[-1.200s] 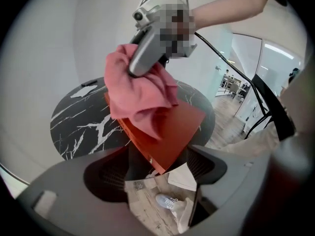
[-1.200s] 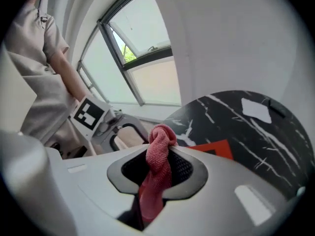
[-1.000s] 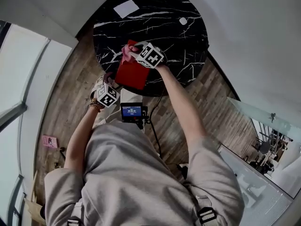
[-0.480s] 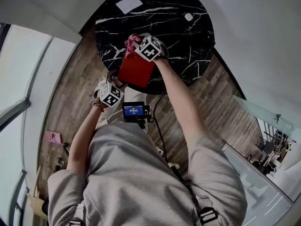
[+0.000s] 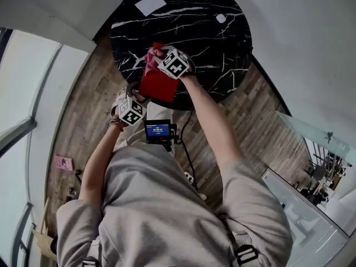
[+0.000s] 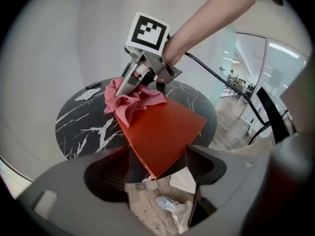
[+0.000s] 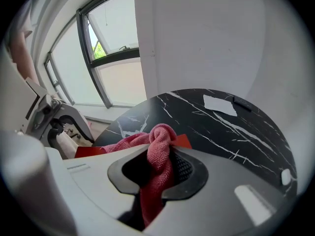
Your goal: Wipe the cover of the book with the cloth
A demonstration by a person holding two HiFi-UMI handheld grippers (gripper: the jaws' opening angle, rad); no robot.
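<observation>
A red book [image 5: 158, 86] lies at the 7 o'clock rim of a round black marble table [image 5: 214, 49], with its near corner jutting past the edge. That corner is wedged between the jaws of the left gripper [image 6: 158, 167], which are closed against its two edges; the very tip is lost in shadow there. A pink cloth [image 7: 158, 154] is pinched tight in the right gripper [image 7: 156, 170], its tail hidden inside the gripper body. The cloth is bunched on the book's 12 o'clock end, covering that part of the cover. From the head view, both grippers' jaws are masked by their marker cubes. A white sheet [image 5: 151, 4] lies near the table's 11 o'clock rim.
</observation>
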